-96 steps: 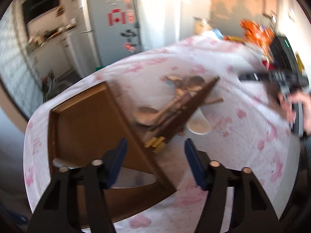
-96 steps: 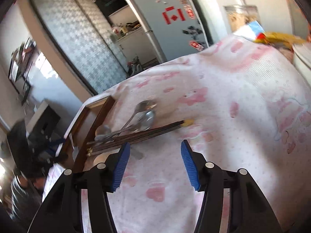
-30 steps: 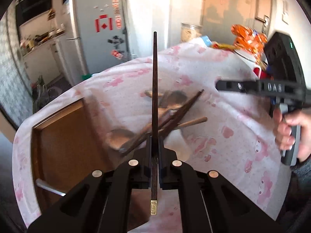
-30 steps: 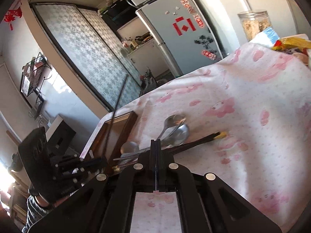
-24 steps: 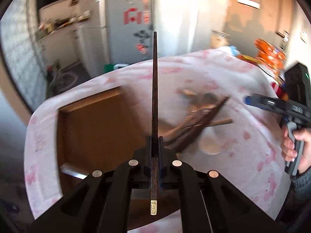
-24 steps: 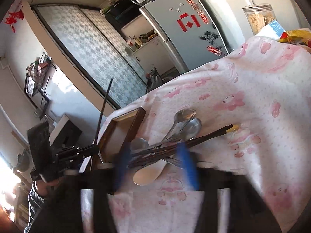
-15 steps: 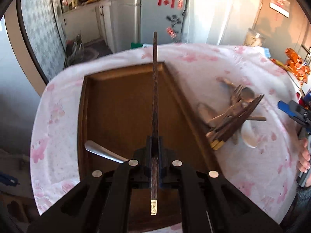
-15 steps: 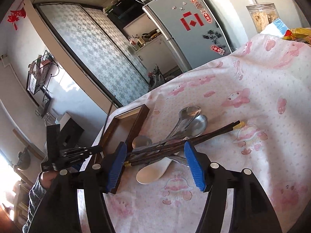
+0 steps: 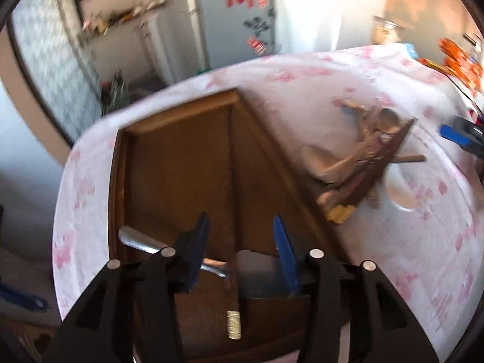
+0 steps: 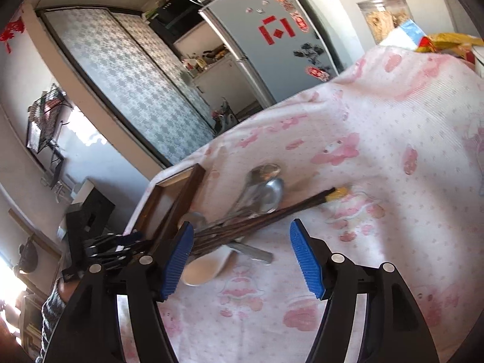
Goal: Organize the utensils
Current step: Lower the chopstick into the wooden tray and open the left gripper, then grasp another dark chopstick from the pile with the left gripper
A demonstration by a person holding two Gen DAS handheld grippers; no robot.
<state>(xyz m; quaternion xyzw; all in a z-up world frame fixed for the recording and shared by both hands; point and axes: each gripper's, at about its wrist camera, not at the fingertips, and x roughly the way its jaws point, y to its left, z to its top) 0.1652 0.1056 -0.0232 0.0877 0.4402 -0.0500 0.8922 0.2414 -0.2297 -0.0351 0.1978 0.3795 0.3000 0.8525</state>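
Over the tray (image 9: 181, 163), the left gripper (image 9: 242, 242) is seen opening, a chopstick (image 9: 233, 287) loose between its pads; the right gripper (image 10: 242, 260) is spread, opening, empty.

Brown wooden tray (image 9: 181, 163), shallow, rimmed, on the pink-patterned cloth. Inside it, one dark chopstick (image 9: 233, 242) with a gold-tipped end, lying lengthwise near the tray's middle; beside it, a metal utensil handle (image 9: 137, 240) angled across the near left part. Just right of the tray, a heap: dark gold-tipped chopsticks (image 10: 266, 216), two metal spoons (image 10: 266, 187), a white ceramic spoon (image 10: 205, 264), crossed over one another, touching the tray's edge.
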